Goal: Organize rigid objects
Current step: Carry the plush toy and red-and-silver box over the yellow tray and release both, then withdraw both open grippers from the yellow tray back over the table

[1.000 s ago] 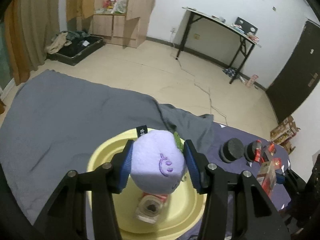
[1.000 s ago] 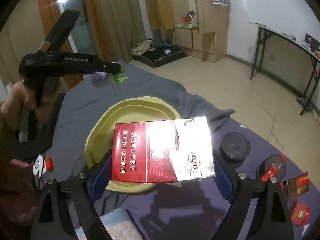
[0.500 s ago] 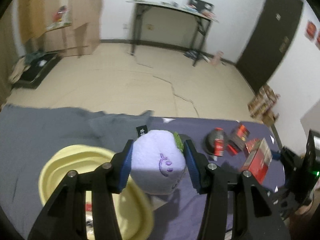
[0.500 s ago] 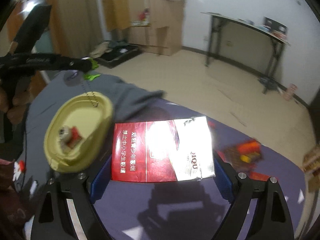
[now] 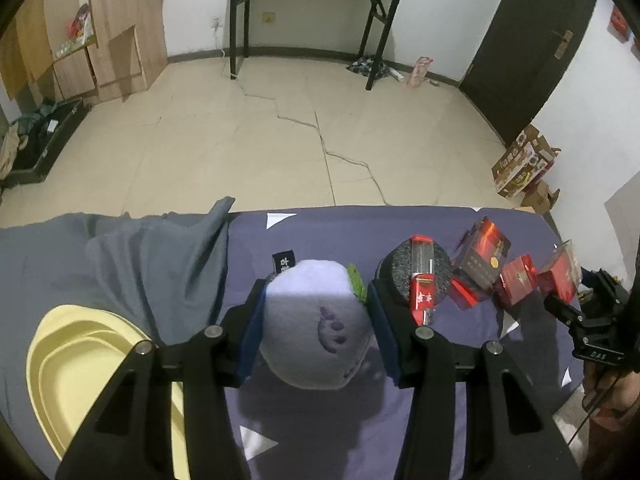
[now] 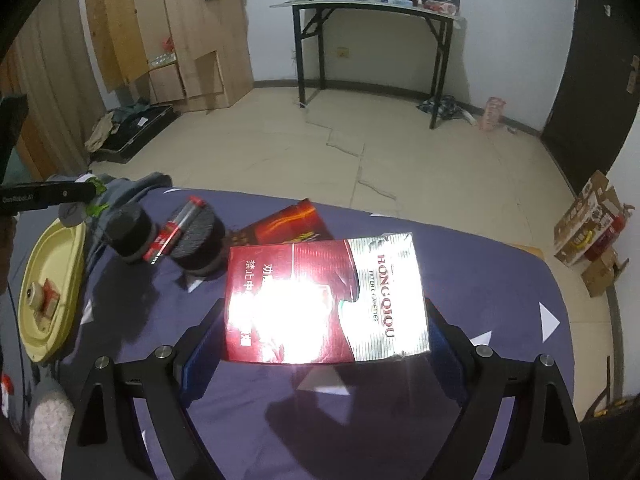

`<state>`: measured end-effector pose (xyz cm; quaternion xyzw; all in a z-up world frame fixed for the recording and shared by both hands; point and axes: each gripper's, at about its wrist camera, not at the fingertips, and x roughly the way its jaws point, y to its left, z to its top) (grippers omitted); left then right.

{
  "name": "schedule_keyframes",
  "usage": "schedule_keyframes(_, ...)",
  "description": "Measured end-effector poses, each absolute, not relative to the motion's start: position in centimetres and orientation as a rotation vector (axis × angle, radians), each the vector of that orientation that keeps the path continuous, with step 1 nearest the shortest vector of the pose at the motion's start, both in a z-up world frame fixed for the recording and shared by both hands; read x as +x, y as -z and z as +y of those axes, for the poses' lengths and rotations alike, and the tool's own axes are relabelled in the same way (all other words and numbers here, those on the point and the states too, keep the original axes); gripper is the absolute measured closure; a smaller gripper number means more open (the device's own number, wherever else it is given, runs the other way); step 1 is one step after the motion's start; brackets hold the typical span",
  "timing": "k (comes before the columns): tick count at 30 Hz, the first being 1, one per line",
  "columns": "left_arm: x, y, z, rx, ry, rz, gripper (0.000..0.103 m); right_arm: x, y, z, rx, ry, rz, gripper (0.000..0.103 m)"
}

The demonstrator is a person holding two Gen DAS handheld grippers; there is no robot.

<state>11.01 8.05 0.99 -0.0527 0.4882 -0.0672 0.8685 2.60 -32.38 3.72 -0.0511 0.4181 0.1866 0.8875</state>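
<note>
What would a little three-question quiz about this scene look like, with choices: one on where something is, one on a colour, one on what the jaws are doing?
1. Where does the yellow tray lie relative to the purple plush toy in the left wrist view?
A. To its left
B. To its right
C. On top of it

2. What colour is the bedsheet under the cigarette pack?
A. Green
B. White
C. Purple

3. What is the left gripper doing?
A. Hanging open with nothing in it
B. Closed on the plush toy
C. Closed on a red box

Answers:
1. A, the tray sits at the lower left edge, the toy in the middle.
2. C, purple cloth with white triangles surrounds the pack.
3. B, the blue-padded jaws press both sides of the toy.
</note>
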Motion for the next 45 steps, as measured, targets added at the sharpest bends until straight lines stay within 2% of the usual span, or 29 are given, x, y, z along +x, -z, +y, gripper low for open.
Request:
schedule_keyframes(10,11.3,-0.3,8.0,-0.099,0.136,1.016,0.052,3.4,-2.7,-31.1,-0.097,-0.344,0.897,0.014)
schedule_keyframes(16,10.3,-0.9,9.9,-0.096,0.116,1.01,0.052,2.7,-4.3,-28.6,-0.153,-0.42,0.846,0.014)
schedule_keyframes(23,7.0,-3.1,18.0,-0.161,0.003,0.958,0.052,-2.3,-8.0,-15.6,-0.257,-0.758,0.757,0.014)
schedule_keyframes(28,3.4,-3.1,26.1,-0.19,-0.153,0.961,0.052,-4.4,-6.8,-4.7,-0.344,-0.924,0.778,0.014)
schedule_keyframes(35,-0.6,3.0,34.2,-0.317,-0.243,1.078,0.051,-4.7,-2.8,6.3,-0.409,-0.978,0.867,0.014)
schedule_keyframes(45,-1.0,7.9,36.4,-0.369,-0.236,1.119,0.05,-1.8,-0.2,11.8,-0.447,-0.964,0.937,0.014)
